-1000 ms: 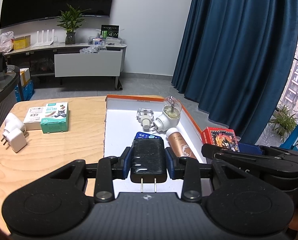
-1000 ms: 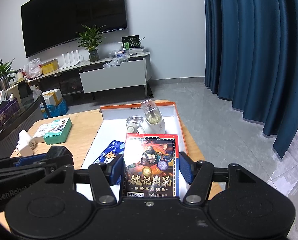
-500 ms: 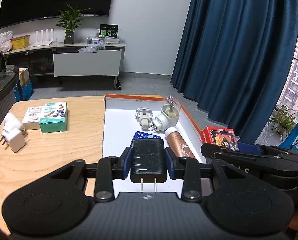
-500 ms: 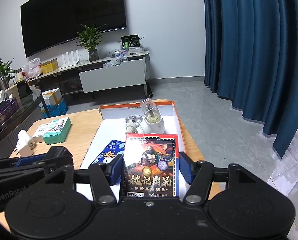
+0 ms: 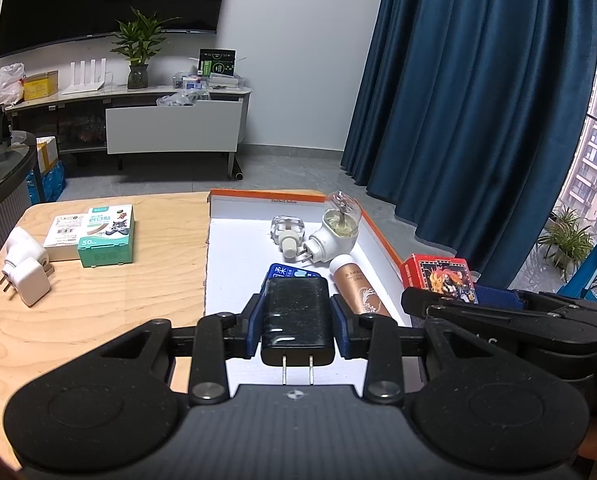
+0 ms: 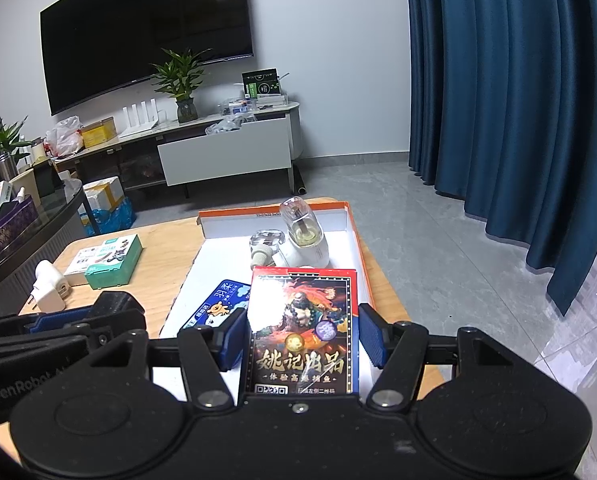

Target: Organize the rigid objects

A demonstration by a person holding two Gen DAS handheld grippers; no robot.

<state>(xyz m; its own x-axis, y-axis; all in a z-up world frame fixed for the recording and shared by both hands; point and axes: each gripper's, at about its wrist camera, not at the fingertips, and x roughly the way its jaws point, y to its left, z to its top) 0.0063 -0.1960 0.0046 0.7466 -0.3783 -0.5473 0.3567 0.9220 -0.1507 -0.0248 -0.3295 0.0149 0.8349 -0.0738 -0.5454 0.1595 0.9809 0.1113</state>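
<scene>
Wooden tabletop [image 5: 98,320] is carrying a shallow white tray [image 5: 238,264], lying straight ahead of both tools. Left hand-held gripper [image 5: 296,324] is clamping a black charger [image 5: 296,316] over the tray's near end, prongs pointing back at the camera. Right hand-held gripper [image 6: 302,340] is clamping a card box [image 6: 302,328] lengthwise beside it, nearer the tray's right wall.

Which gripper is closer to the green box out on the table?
Left. The left gripper, shut on the black charger, sits over the tray's near end, beside the green box. The right gripper, holding the card box, is further right.
</scene>
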